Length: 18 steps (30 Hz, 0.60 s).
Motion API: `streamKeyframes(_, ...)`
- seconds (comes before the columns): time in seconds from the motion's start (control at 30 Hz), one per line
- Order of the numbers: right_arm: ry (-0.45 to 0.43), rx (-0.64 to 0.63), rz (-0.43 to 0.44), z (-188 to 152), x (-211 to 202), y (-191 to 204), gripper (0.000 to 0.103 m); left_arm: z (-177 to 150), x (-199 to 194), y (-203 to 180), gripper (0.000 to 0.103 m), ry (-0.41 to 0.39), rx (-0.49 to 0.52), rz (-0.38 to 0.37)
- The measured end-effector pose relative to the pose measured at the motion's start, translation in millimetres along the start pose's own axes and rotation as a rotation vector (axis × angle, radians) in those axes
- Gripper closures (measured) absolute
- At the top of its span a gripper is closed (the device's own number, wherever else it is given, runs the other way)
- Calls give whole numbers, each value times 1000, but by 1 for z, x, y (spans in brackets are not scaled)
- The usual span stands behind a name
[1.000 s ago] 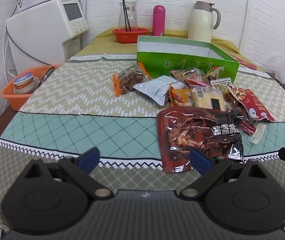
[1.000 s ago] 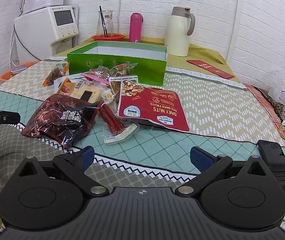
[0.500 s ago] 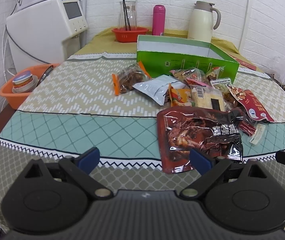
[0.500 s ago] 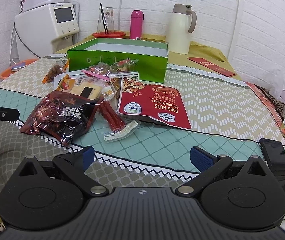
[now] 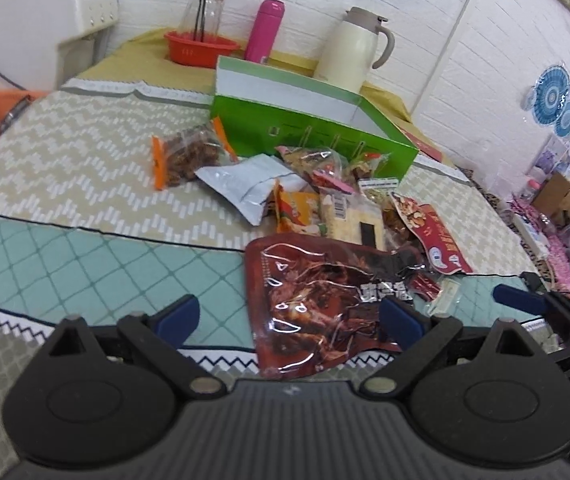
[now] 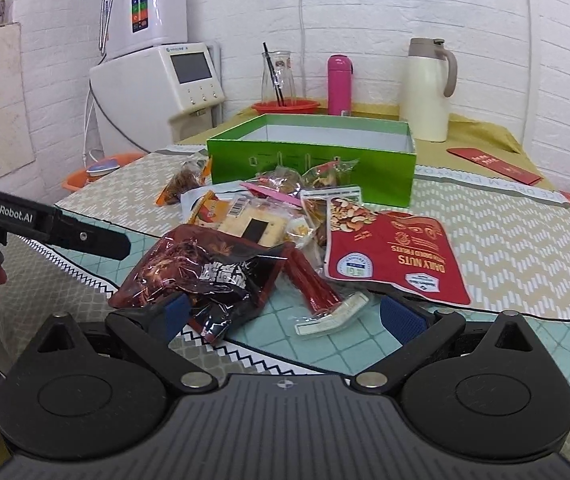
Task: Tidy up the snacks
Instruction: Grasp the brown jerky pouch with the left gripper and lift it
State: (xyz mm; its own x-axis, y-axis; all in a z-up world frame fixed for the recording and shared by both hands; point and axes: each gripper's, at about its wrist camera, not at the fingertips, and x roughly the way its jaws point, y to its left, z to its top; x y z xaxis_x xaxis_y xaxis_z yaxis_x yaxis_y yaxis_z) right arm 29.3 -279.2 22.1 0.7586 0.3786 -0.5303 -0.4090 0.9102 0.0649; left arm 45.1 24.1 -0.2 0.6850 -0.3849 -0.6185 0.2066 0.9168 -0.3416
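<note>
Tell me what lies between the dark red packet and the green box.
Other snacks do: between the dark red packet and the green box lie a cracker pack and small packets piled against the box's front wall.

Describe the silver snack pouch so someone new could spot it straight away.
Start at the green box on the table. The silver pouch lies just in front of its left end, beside the orange-edged clear bag. It alone is plain, opaque grey-white foil.
</note>
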Motion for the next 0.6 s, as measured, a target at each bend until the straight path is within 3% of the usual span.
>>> streamKeyframes(0.23,63,-9,174,5,19,12,0,5,22,-2,8,114,32,-62)
streamKeyframes(0.33,97,-38,184,5,30,16,0,6,32,1,10,166,44,-71)
streamKeyframes(0.43,135,-65,178,2,46,18,0,8,36,-1,12,164,81,-79)
streamKeyframes(0.6,105,-149,137,0,55,28,0,9,47,-12,17,148,165,-44)
